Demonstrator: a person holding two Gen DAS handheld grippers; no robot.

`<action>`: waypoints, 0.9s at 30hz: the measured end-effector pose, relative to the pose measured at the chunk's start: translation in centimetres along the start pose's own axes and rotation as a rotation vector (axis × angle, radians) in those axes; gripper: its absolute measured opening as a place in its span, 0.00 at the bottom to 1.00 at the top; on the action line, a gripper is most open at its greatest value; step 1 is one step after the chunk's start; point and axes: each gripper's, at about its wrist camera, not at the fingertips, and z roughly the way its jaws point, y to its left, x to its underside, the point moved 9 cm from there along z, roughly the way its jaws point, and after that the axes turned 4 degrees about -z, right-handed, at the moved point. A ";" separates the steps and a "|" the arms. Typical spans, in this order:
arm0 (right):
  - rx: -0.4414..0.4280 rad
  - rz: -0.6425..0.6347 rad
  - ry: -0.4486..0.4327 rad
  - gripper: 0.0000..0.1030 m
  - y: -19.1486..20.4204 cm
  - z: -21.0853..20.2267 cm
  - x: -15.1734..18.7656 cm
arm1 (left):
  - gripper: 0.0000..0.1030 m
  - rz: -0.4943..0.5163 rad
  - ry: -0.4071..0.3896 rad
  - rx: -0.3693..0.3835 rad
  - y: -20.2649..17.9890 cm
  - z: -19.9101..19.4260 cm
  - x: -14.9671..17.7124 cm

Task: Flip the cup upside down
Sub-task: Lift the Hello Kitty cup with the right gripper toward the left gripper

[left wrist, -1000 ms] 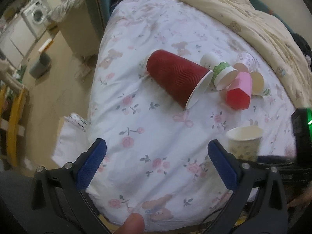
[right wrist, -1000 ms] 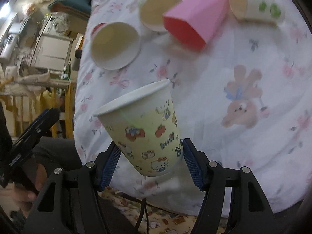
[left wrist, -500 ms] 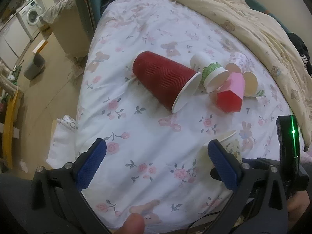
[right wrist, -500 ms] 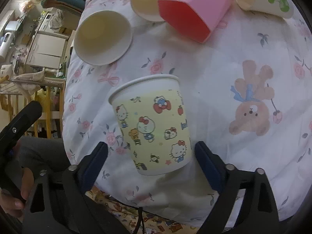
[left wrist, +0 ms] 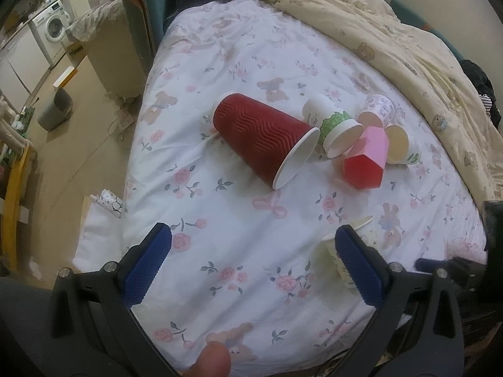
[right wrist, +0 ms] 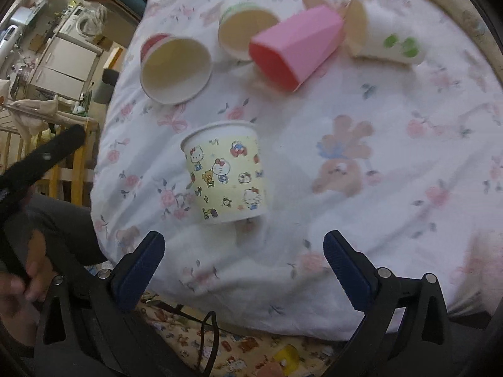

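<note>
1. Cartoon cup (right wrist: 227, 172): stands on the flowered bedsheet (right wrist: 393, 163), rim up, free of any grip. It leans slightly, and the soft sheet dips beneath it. In the left wrist view it is partly hidden behind one blue pad.
2. Right gripper (right wrist: 243, 268): jaws spread wide, nothing between them; the cup stands just ahead of the pads, apart from both.
3. Left gripper (left wrist: 253, 265): likewise spread and empty, hovering over bare sheet near the bed's edge.
4. Other cups, lying on their sides farther up the bed: a big red cup (left wrist: 264, 138), a green-banded cup (left wrist: 333, 128), a pink cup (left wrist: 366, 160) and two smaller paper cups behind it.
5. Status (judged): the cup is rim up, so the flip is not yet done.
6. Risk, tipping: the bedding gives no firm footing; a pad brushing the wall during approach could topple the cup.
7. Risk, crushing: thin paper walls may buckle under a hard squeeze near the rim.
8. Risk, landing: set down inverted on the yielding sheet, the cup may lean and roll toward the bed's edge, which is near.
</note>
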 end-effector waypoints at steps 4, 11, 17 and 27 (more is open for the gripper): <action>0.033 -0.025 -0.129 1.00 -0.6 -3.5 -1.2 | 1.00 0.002 -0.007 -0.010 0.1 -0.1 0.0; 0.060 0.068 -0.401 1.00 -3.4 -7.8 -3.2 | 1.00 0.022 -0.044 -0.049 -0.1 -0.6 0.0; 0.142 0.161 -0.486 1.00 -6.1 -9.3 -4.0 | 1.00 0.017 -0.001 -0.056 -1.6 0.4 1.2; 0.158 0.228 -0.486 1.00 -8.6 -9.9 -4.0 | 0.99 -0.037 0.177 0.056 -9.9 4.4 4.7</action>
